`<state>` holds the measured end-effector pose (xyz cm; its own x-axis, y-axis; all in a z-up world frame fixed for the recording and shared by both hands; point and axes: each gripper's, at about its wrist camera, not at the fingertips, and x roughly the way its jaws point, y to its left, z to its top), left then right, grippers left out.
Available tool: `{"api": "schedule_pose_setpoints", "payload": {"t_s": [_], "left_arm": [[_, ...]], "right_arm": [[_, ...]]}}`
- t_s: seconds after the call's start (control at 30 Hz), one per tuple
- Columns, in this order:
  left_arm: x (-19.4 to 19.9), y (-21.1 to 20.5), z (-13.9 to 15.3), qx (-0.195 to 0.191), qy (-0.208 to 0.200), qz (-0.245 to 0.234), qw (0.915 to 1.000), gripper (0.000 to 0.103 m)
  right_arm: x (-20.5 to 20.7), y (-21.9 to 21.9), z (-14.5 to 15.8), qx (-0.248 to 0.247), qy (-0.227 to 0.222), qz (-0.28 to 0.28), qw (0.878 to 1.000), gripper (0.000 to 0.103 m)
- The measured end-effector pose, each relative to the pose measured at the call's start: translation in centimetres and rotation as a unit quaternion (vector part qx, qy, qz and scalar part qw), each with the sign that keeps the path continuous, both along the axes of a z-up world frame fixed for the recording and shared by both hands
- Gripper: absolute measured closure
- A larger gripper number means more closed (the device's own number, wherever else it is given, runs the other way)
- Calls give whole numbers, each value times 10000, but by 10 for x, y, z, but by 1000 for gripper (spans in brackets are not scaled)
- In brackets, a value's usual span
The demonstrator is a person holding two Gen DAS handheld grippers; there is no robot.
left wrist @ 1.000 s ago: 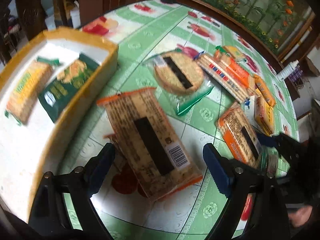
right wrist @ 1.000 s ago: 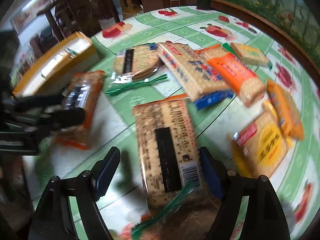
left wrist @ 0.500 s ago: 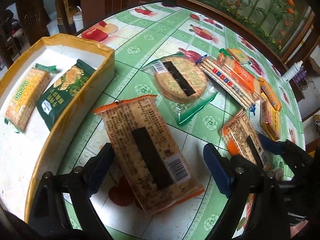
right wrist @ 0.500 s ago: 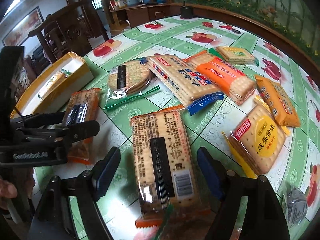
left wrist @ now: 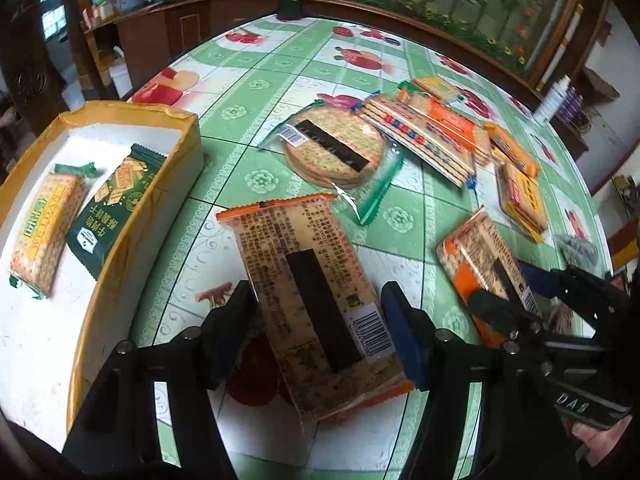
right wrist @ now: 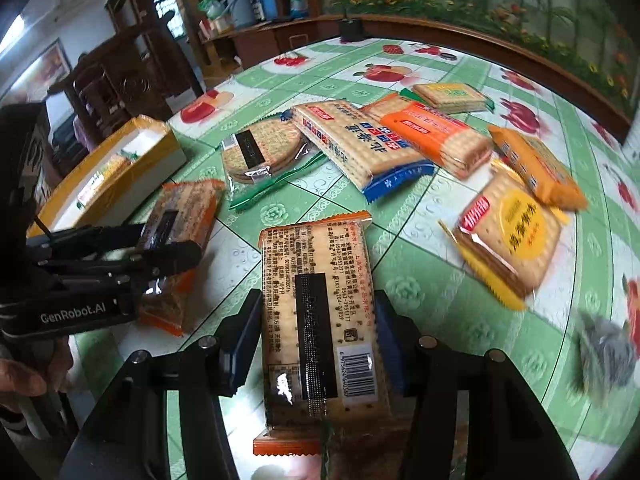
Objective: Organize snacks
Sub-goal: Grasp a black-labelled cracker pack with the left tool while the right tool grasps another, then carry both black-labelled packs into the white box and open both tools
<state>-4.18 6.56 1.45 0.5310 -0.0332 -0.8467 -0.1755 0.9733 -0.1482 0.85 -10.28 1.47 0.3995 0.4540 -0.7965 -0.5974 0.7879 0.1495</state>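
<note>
Each closing across a face-down orange cracker pack on the counter, the left gripper pinches its pack and the right gripper its own, presumably for the yellow tray to the left.

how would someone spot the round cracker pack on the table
Start at the yellow-rimmed tray on the green tablecloth; the next pack toward the heap of long packs is the round cracker pack. Its crackers alone are round, in clear wrap with a green edge.
</note>
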Motion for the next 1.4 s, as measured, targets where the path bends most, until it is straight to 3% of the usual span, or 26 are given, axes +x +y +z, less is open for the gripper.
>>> {"api": "schedule_pose_setpoints", "payload": {"t_s": [0.23, 0.57, 1.1, 1.4], "left_arm": [[-12, -2, 12, 96, -192, -183, 9996, 39], [-28, -3, 33, 326, -547, -375, 9973, 40], [-53, 17, 68, 519, -1008, -330, 9930, 40], [-67, 51, 83, 624, -1125, -110, 9916, 40]], "right_arm": [[-10, -14, 10, 533, 36, -323, 9980, 50], [-20, -12, 25, 876, -23, -441, 9952, 50], [-30, 15, 51, 1022, -208, -237, 9943, 50], [-32, 48, 63, 1008, -280, 89, 9945, 50]]}}
